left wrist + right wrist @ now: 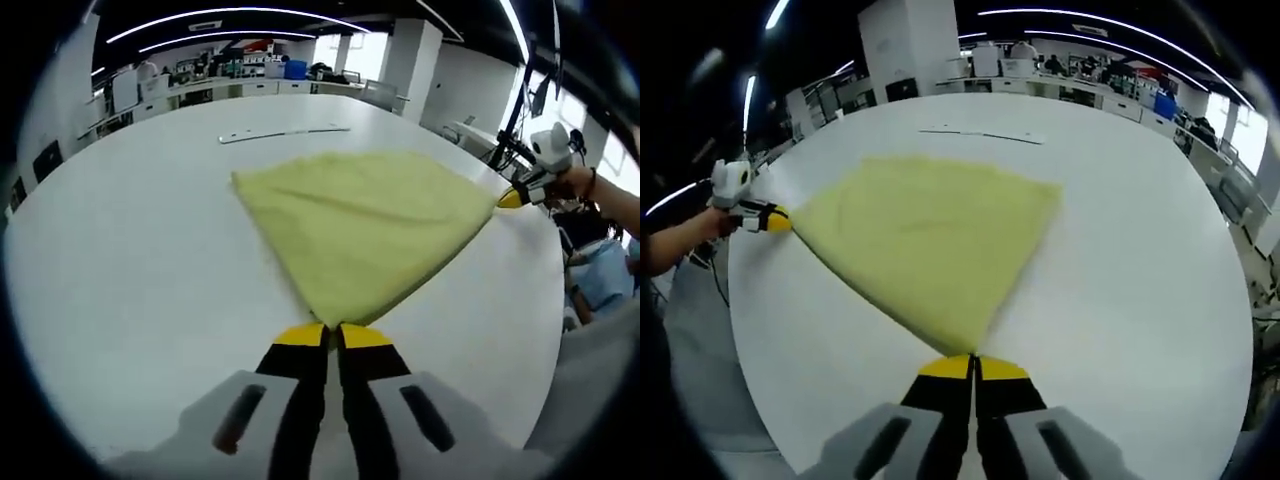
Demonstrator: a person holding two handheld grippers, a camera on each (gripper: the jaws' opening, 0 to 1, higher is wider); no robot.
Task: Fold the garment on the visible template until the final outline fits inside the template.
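Observation:
A yellow-green garment (360, 215) lies stretched on the round white table (130, 260). In the left gripper view my left gripper (333, 330) is shut on the garment's near corner, and my right gripper (510, 198) is shut on its far right corner. In the right gripper view the garment (930, 235) spreads out from my right gripper (973, 362), which pinches one corner. My left gripper (778, 220) grips the opposite corner at the left. A thin pale template strip (285, 132) lies on the table beyond the cloth, seen again as the strip (985, 135).
The table edge (545, 330) curves close to the right. A person's hand (590, 185) and forearm (680, 240) hold the far grippers. Desks and shelves (240, 70) stand in the room behind.

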